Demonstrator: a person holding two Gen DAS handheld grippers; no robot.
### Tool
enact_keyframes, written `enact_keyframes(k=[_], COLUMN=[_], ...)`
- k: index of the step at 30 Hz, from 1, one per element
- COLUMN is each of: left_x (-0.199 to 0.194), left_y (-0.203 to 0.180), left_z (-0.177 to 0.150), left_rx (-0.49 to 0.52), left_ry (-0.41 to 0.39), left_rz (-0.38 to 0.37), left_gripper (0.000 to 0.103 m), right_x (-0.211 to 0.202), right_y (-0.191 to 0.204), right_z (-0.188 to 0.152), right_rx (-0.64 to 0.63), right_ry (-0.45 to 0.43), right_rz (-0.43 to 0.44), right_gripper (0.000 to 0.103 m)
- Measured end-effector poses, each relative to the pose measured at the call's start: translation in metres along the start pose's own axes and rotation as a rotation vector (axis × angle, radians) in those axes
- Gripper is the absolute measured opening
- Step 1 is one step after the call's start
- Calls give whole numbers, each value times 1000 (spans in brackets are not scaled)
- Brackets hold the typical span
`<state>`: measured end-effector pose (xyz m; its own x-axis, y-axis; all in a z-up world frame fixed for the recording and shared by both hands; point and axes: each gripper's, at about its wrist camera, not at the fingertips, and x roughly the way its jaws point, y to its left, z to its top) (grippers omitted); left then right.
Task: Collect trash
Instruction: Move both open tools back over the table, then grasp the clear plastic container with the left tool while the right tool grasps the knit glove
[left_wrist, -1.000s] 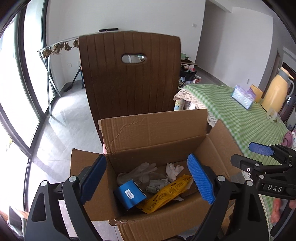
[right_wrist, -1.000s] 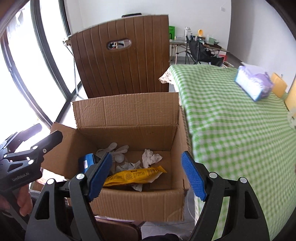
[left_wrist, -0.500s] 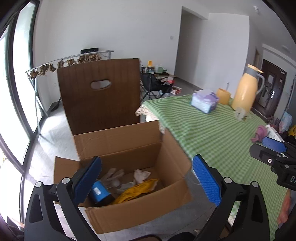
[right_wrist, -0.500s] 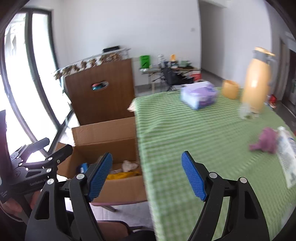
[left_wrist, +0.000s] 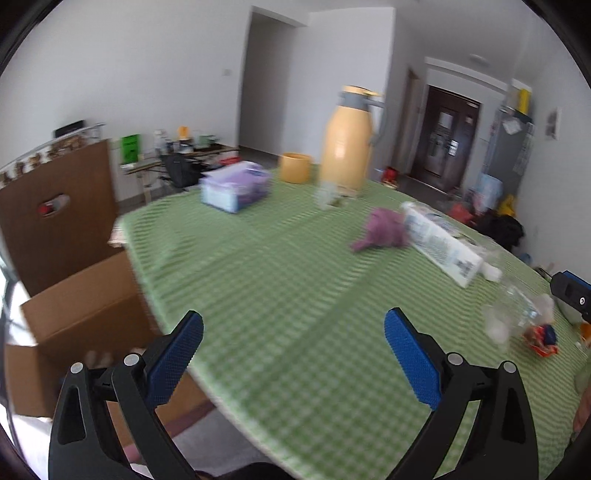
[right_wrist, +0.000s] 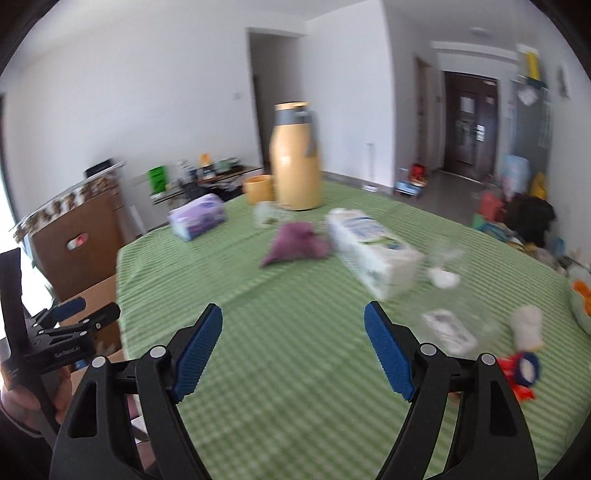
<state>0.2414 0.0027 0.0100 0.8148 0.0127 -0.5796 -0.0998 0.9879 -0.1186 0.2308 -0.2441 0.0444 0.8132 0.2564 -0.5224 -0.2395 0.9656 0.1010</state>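
My left gripper (left_wrist: 293, 343) is open and empty above the near edge of the green checked table (left_wrist: 280, 273). My right gripper (right_wrist: 293, 343) is open and empty over the table too. Trash lies at the right: a red and blue wrapper (right_wrist: 519, 373), a white crumpled wad (right_wrist: 528, 326), a clear plastic wrapper (right_wrist: 448, 330) and a white scrap (right_wrist: 443, 278). The wrapper also shows in the left wrist view (left_wrist: 541, 336). The cardboard box (left_wrist: 85, 317) stands at the left, beside the table's edge; its contents are mostly hidden.
On the table stand a yellow thermos (right_wrist: 295, 158), a yellow cup (right_wrist: 258, 188), a purple tissue pack (right_wrist: 197, 216), a purple cloth (right_wrist: 295, 245) and a long white package (right_wrist: 373, 251). A brown chair back (left_wrist: 55, 210) rises behind the box.
Both grippers have swung right, away from the box and over the table. Both stay open and empty. The view is blurred by motion.
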Motion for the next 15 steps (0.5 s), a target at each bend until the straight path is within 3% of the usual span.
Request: enact_keyframes(k=[5,11,15], left_x=[17,25,53], left_y=[-83,-186,-238], left_z=[0,-5,2], left_rx=[107,241,221], left_ry=[21,58,135], left_rz=[-130,-353,-461], left_gripper=[95,95,95], right_x=[-31,-49,-43], right_y=[-91,-179,-218], right_z=[-18,-38,-44], right_rx=[112,244,303], right_ry=[5,20,35], right_rz=[-160,-302,-346], right_gripper=[76,76,76])
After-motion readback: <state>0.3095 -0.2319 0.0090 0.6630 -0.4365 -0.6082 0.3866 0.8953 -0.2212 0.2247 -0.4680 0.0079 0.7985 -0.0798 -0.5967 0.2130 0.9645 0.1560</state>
